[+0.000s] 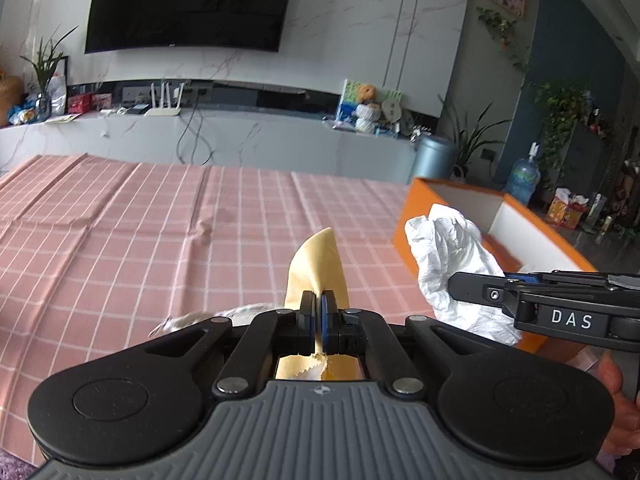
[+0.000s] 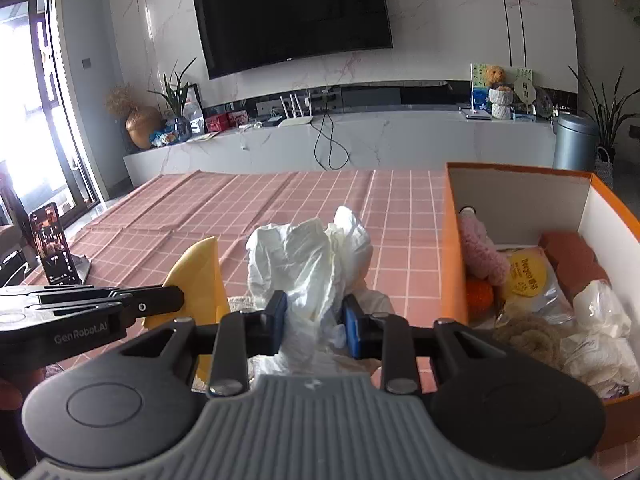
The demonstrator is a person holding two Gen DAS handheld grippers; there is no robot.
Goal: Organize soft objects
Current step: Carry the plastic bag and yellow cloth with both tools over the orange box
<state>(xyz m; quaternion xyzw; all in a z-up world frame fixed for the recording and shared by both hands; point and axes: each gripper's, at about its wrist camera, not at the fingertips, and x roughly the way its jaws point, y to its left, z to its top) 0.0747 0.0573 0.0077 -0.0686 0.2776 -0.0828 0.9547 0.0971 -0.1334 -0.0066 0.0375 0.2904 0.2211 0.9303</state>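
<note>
Above pink cloth [image 1: 120,240], left claw [image 1: 319,312] pinching yellow cloth [image 1: 316,264], right claw [image 2: 314,322] clamping white wad [image 2: 308,264], box [image 2: 454,260] partly cut off.

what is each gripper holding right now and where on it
The left gripper is shut on a yellow cloth, pinched near its lower edge. The right gripper squeezes a crumpled white cloth around its lower middle.

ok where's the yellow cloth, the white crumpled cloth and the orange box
yellow cloth [image 1: 316,264], left wrist view, on the flap standing above the fingers
white crumpled cloth [image 2: 308,260], right wrist view, on the bunched middle above the fingers
orange box [image 2: 454,248], right wrist view, on its near-left outer wall
</note>
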